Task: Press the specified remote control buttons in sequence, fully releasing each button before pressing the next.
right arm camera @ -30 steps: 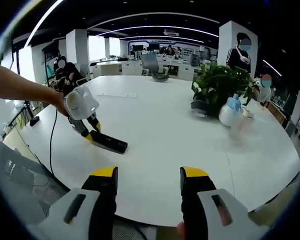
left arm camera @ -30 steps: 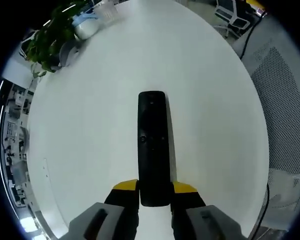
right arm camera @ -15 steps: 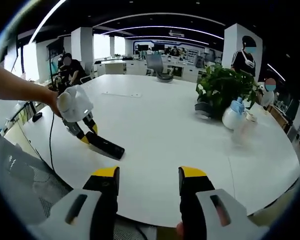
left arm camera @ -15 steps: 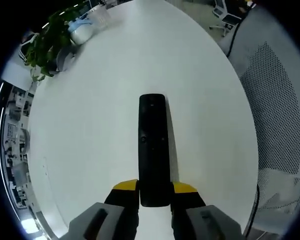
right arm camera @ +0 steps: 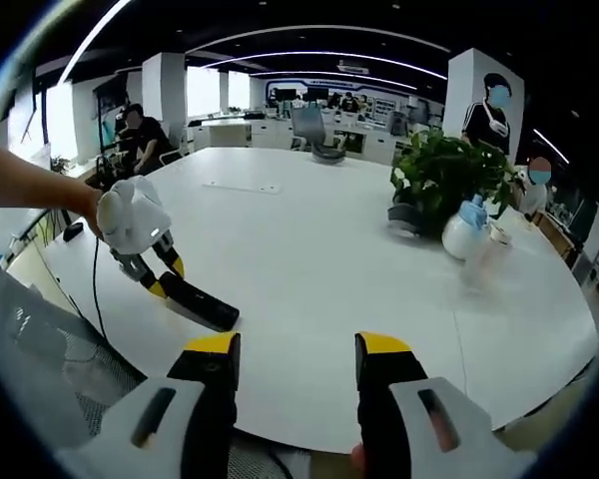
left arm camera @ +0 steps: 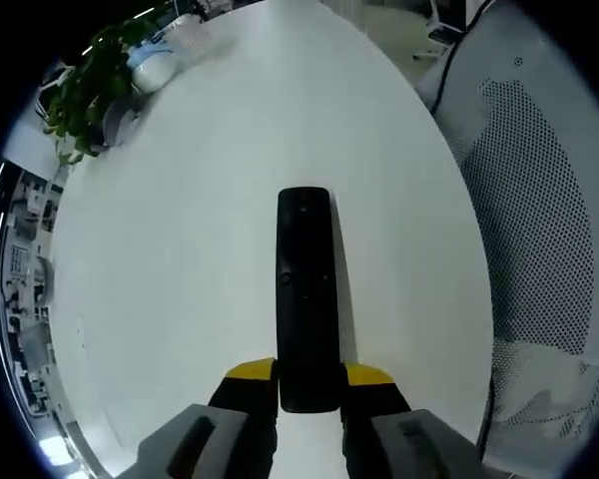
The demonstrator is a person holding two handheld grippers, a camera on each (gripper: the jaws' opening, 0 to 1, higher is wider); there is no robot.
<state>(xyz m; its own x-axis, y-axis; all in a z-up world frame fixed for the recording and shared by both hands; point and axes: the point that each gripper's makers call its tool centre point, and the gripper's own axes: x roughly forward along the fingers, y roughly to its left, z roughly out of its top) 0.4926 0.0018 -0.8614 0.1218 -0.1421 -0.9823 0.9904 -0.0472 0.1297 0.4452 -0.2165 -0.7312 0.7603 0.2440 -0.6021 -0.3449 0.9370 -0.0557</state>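
In the right gripper view my left gripper [right arm camera: 158,289] now sits lower and further left than a second ago, carrying the remote [right arm camera: 198,306] with it toward the near table [right arm camera: 309,259] edge (the remote's free end has swung along too). In the left gripper view the plant [left arm camera: 85,85] has slid toward the upper left and the mesh chair [left arm camera: 539,230] takes up more of the right side, so my camera has moved.
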